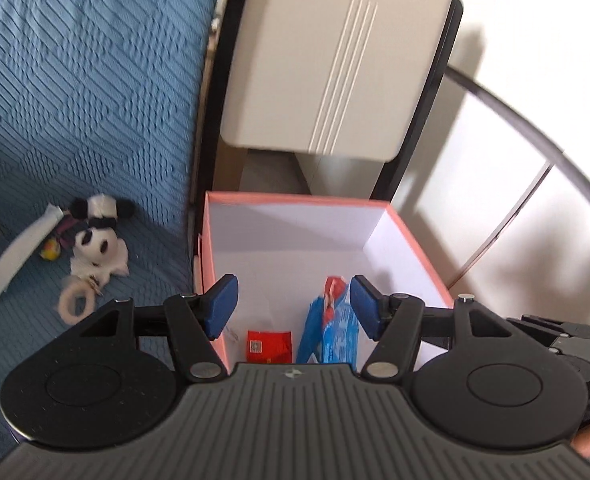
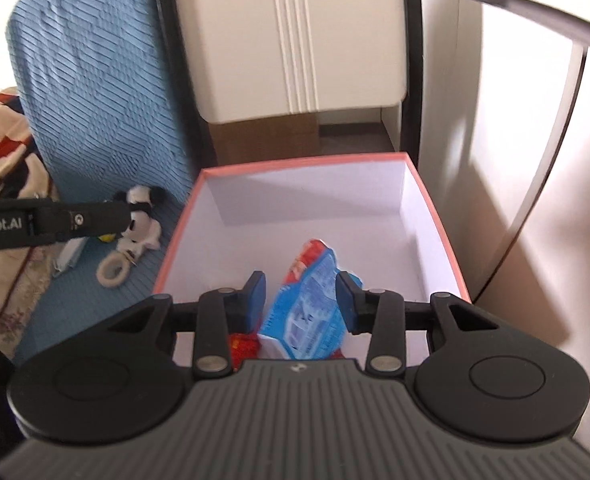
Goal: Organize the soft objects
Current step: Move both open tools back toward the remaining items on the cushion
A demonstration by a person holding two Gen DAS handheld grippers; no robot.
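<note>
Both tools hang open and empty over the pink box, lower centre, where a blue packet lies. The panda plush waits on the blue bed, left; best approach low and pinch its body.
</note>
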